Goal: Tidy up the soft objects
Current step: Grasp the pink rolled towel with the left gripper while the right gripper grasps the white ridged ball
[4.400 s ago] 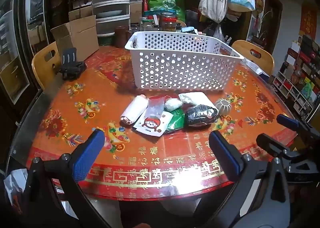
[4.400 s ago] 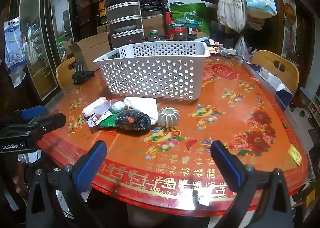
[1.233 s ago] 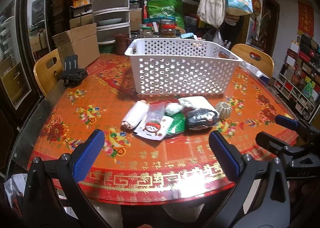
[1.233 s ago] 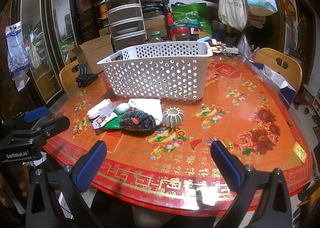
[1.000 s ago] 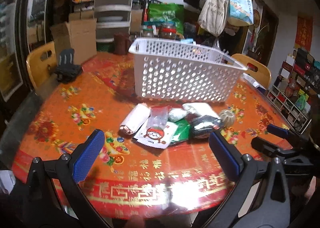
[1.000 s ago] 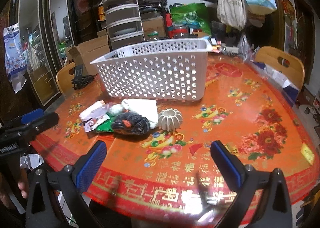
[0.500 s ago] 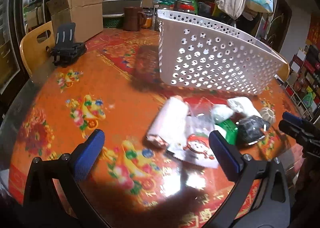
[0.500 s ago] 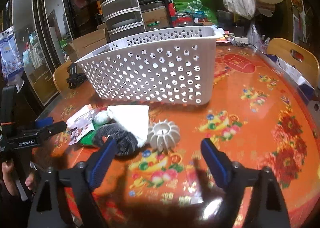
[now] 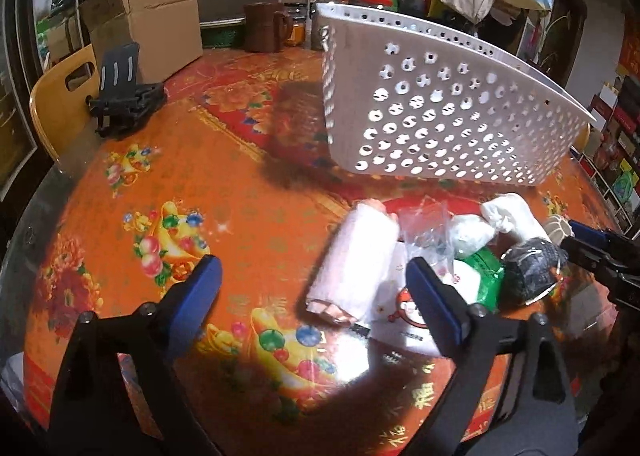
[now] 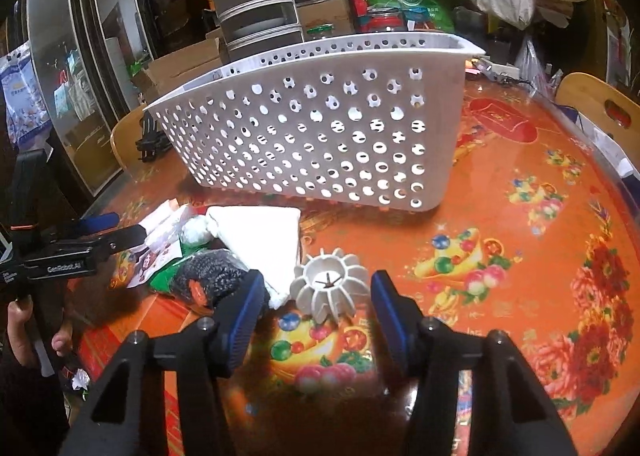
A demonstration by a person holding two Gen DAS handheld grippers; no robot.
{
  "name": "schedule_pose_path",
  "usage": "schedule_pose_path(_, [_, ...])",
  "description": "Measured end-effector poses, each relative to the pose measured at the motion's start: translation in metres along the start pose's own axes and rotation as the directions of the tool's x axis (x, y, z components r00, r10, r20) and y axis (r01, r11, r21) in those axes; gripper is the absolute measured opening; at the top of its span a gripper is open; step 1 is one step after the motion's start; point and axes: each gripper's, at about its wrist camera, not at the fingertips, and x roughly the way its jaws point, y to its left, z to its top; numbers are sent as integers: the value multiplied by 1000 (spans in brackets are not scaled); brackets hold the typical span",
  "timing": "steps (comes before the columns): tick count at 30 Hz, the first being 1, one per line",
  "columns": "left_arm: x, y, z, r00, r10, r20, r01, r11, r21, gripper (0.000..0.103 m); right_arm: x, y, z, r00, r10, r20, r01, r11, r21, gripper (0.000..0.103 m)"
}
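A white perforated basket point(image 9: 440, 112) stands on the red patterned table, also in the right wrist view point(image 10: 320, 128). In front of it lies a pile of soft items: a rolled white towel point(image 9: 354, 262), a clear bag point(image 9: 424, 224), a cartoon-printed packet point(image 9: 404, 316), a green packet point(image 9: 480, 280), a dark knit bundle point(image 10: 208, 276), a folded white cloth point(image 10: 260, 240) and a ribbed grey-white piece point(image 10: 330, 286). My left gripper point(image 9: 316, 292) is open, low over the table just left of the towel. My right gripper point(image 10: 316, 306) is open, its fingers on either side of the ribbed piece.
A black clamp stand point(image 9: 124, 104) sits at the table's far left by a wooden chair point(image 9: 60, 100). Cardboard boxes point(image 9: 152, 36), stacked drawers point(image 10: 256, 4), a brown mug point(image 9: 264, 26) and jars stand behind the basket. Another chair point(image 10: 600, 104) is at the right.
Both grippers have moved forward and down to the pile. The left now has the towel by its right finger; the right has narrowed and come around the ribbed piece.
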Motion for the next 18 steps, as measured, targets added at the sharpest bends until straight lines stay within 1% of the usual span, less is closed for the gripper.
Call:
schedule_pose_path(2, [4,1,0,1000,-9,-14,9,1000,2,82,1,0,0,1000,1,-3,-1,1000,0,55])
schedule_pose_path(7, [11,-10,1,999,-5,-40,7,998,57,77,2,-1,0,1000,9,-2,-9,1000,6,55])
schedule_pose_path(8, [12,-12,1,999,-4,-41,7,998,61,74,2,-1,-1,1000,11,-4,-11,1000,8,54])
schedule_pose_path(10, [15,-13,2,999,-10,-49,13,998,64,69,3,-1,-1,1000,13,-10,-12,1000,8,53])
schedule_pose_path(12, [17,-16,2,998,-17,-54,21,998,67,60,5,-1,-2,1000,13,-23,-13,1000,8,51])
schedule_pose_path(13, [17,-17,2,998,-21,-54,25,997,70,58,6,-1,-2,1000,15,-27,-15,1000,8,51])
schedule_pose_path(15, [17,-17,2,998,-28,-54,32,997,73,49,6,-3,-2,999,19,-31,-18,1000,9,50])
schedule_pose_path(16, [17,-17,2,998,-32,-51,36,997,74,47,7,-4,-2,999,20,-34,-20,1000,10,50])
schedule_pose_path(18, [16,-17,2,998,-37,-47,40,997,73,39,9,-4,-2,999,23,-40,-23,1000,12,48])
